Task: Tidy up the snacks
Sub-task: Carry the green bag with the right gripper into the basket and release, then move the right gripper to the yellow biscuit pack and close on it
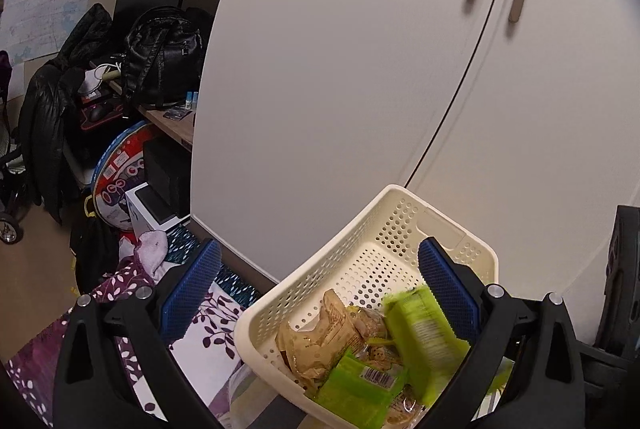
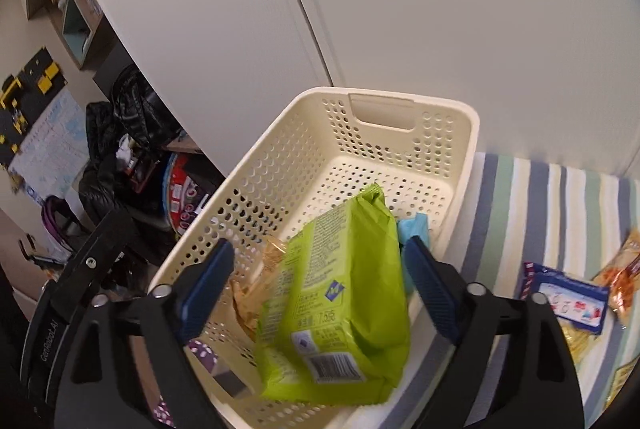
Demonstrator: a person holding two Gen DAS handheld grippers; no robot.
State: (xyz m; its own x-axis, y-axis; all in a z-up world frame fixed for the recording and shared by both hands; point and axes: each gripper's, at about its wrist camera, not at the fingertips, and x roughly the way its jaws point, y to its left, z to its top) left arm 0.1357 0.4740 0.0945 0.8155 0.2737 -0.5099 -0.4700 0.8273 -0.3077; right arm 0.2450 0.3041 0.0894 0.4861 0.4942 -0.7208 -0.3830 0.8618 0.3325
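From the left: the left hand-held gripper (image 1: 320,281) hangs wide open with nothing between its blue pads, aimed over the near left rim of the cream basket (image 1: 320,261), which sits on a striped bed (image 2: 560,197) close against the white wardrobe (image 1: 360,69); inside lie a tan wrapper (image 1: 316,337) and a small green pack (image 1: 360,385); to the left the bed edge drops toward floor clutter, so room there is thin. The large green packet (image 2: 344,293) stands tilted in the basket, its long axis running from the near wall toward the far handle, blurred in the left view as if in motion; the right hand-held gripper (image 2: 320,269) straddles it, fingers spread well clear of both faces, gripping nothing. It looks just let go. Further right, a blue-and-white pack (image 2: 568,303) and an orange bag (image 2: 624,269) lie loose on the stripes, nearer the right hand; open bed surrounds them, so that hand likely swings right next.
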